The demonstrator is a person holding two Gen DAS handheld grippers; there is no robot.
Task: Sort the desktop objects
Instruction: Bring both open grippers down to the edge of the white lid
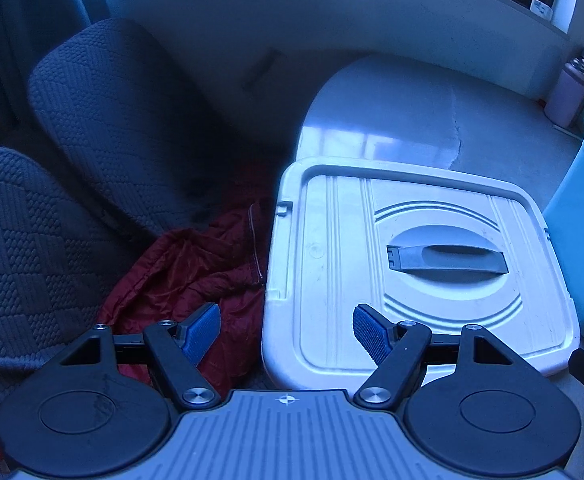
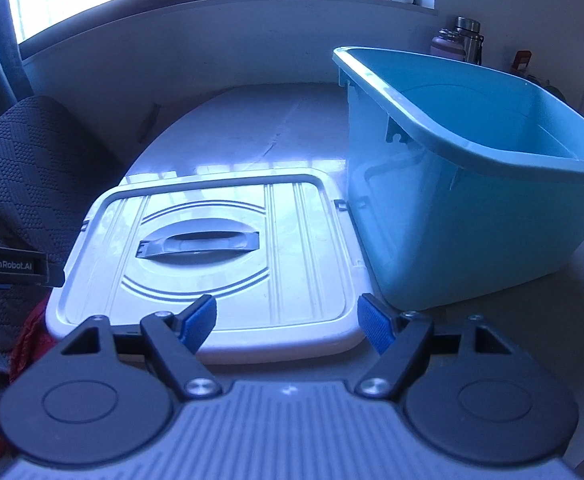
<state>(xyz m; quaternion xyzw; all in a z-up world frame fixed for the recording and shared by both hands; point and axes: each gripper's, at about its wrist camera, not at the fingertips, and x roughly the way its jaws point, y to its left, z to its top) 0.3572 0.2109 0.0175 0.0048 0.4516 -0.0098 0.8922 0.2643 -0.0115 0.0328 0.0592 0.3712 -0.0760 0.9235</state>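
1. Pale bench [image 2: 252,120] under a window, rounded at its far left end, carrying everything below
2. Blue tub [image 2: 471,184] upright on the right side of the bench, open at the top, nothing visible inside from the right wrist view
3. White lid [image 2: 228,264] flat on the bench just left of the tub, grey handle [image 2: 200,242] recessed in its middle; left edge overhanging the bench (seen from the left wrist view [image 1: 411,264])
4. Grey quilted chair [image 1: 104,120] off the bench's left end, red cloth [image 1: 196,272] bunched on its seat beside the lid
5. Left gripper [image 1: 286,338] low over the lid's near left corner, jaws spread wide, holding nothing
6. Right gripper [image 2: 288,320] over the lid's near edge, jaws likewise wide apart and empty
7. Two flasks [image 2: 457,38] at the far right corner by the wall
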